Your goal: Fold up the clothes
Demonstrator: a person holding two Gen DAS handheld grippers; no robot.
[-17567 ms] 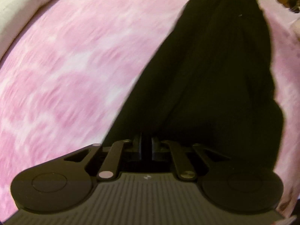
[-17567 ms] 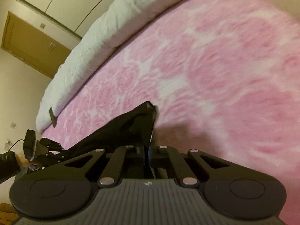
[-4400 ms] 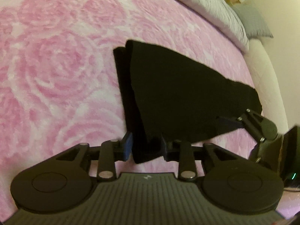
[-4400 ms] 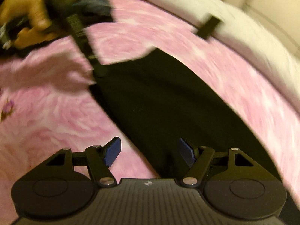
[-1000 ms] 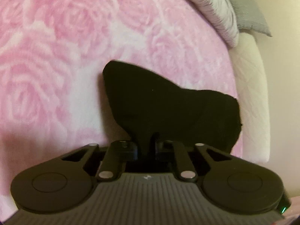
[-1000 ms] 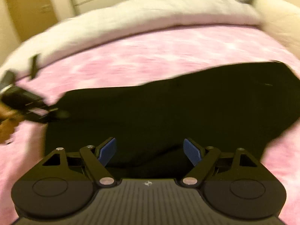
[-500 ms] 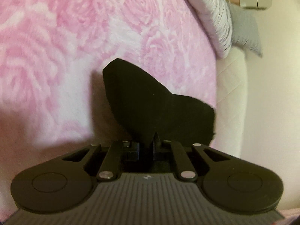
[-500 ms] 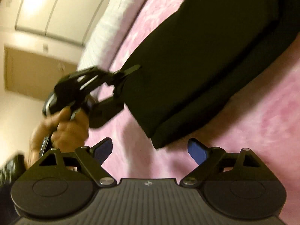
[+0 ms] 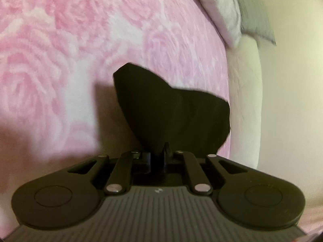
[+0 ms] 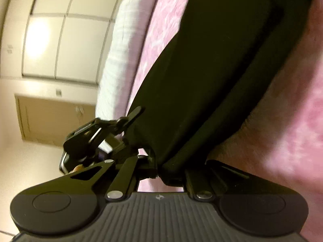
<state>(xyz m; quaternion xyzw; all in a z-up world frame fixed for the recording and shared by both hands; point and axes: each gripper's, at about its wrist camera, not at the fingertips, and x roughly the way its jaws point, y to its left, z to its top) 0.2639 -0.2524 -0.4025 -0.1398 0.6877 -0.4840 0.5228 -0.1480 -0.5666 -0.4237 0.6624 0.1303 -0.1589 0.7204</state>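
In the left wrist view, the left gripper (image 9: 157,152) sat at lower centre with its two fingers drawn close together, pinching an edge of the black garment (image 9: 171,113). The cloth rose from the fingers into the middle of the frame as a dark folded mass with a rounded peak at upper left and a lower corner toward the right. It cast a shadow to its left on the pink rose-patterned blanket (image 9: 70,40), which filled the left and upper part of the frame. At the right edge of the blanket ran a cream padded bed frame (image 9: 244,92). A white quilt (image 9: 220,14) and a grey pillow (image 9: 256,22) lay at upper right.

In the right wrist view, the right gripper (image 10: 161,171) was at lower centre, fingers closed narrowly on a thick folded corner of the same garment (image 10: 212,76). The fabric stretched from there up to the upper right of the frame in stacked layers, lying over the blanket (image 10: 292,121). Just left of the right gripper, the left gripper (image 10: 125,125) gripped the garment's neighbouring edge; part of a hand (image 10: 77,167) showed below it, mostly hidden. A white quilt (image 10: 125,46) ran along the blanket's far side. Pale wardrobe panels (image 10: 60,40) and a wooden door (image 10: 52,119) occupied the left.
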